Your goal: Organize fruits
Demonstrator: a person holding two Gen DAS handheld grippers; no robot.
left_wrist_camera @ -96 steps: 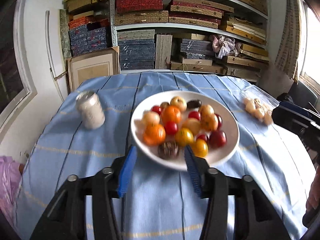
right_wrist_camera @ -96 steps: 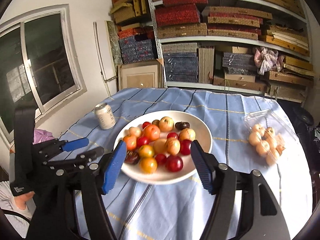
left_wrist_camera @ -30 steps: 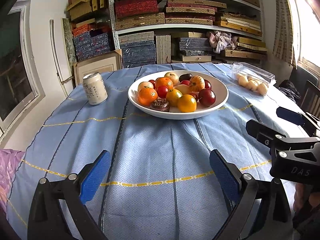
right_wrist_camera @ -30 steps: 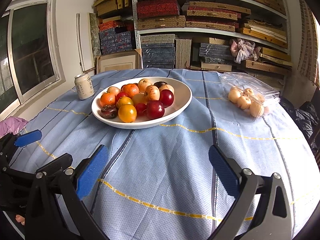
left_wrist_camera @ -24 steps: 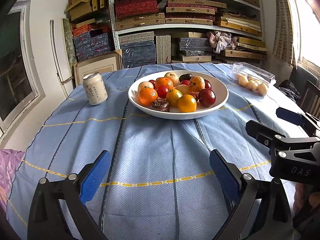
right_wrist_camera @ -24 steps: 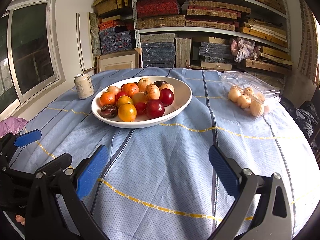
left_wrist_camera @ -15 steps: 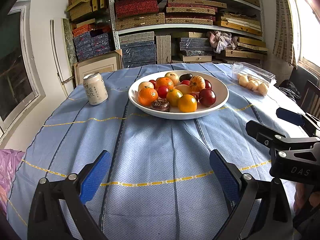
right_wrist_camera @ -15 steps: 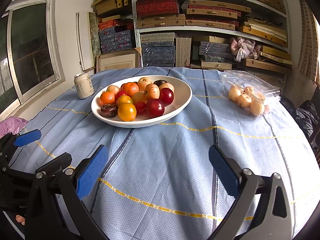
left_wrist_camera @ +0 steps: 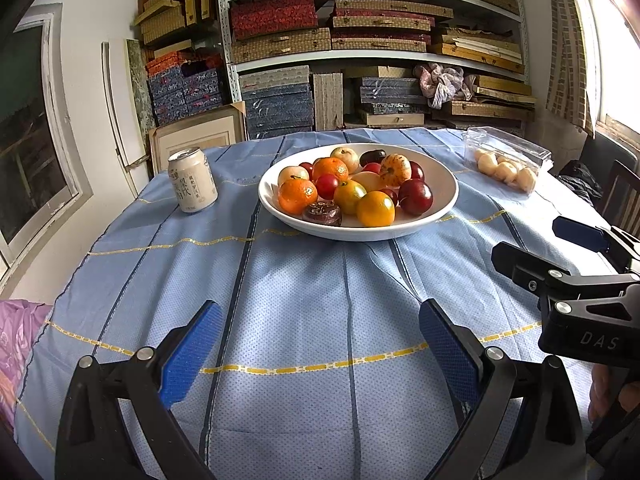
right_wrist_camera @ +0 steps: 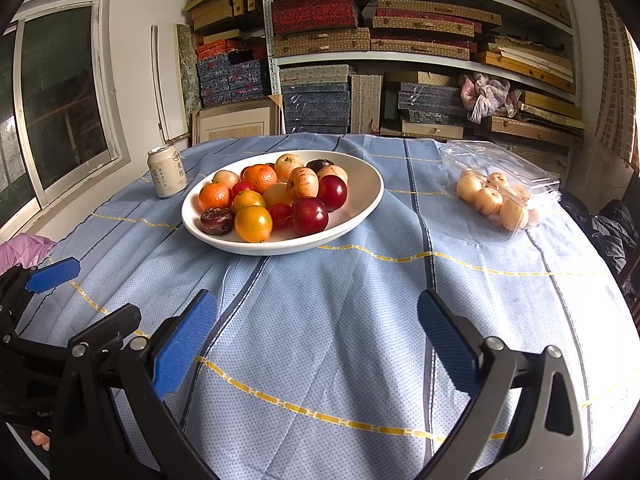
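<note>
1. Two grippers hang low over the near edge of the table, and both stand with jaws wide apart and nothing between them: the left gripper (left_wrist_camera: 316, 348) and the right gripper (right_wrist_camera: 316, 340) have only blue tablecloth (left_wrist_camera: 320, 280) showing in the gap
2. Each blue pad, such as the left gripper's left one (left_wrist_camera: 188, 354), sits well short of any fruit; the two tools are side by side, the right one showing at the right edge of the left view
3. Out past them, toward the middle of the table, a white bowl (left_wrist_camera: 436, 216) holds a heap of mixed fruit: oranges (left_wrist_camera: 297, 196), dark red plums (left_wrist_camera: 416, 198), yellow rounds (left_wrist_camera: 375, 209), small red ones and a dark wrinkled piece (left_wrist_camera: 322, 213) at the near rim
4. Near the far right edge lies a clear plastic box (right_wrist_camera: 508, 172), lid open, with pale round fruits (right_wrist_camera: 488, 200) in it
5. A drinks can (left_wrist_camera: 192, 180) stands near the far left edge, just beside the bowl
6. Whether sorting is finished or yet to come I cannot judge; the bowl is mixed, the box holds one kind
7. Risks, as I see them: the heap is round and loose, so a pinch on one piece could roll its neighbours over the shallow rim; soft plums could bruise under a hard squeeze; a sweep on the left could knock the can; the light box may skid on the cloth
</note>
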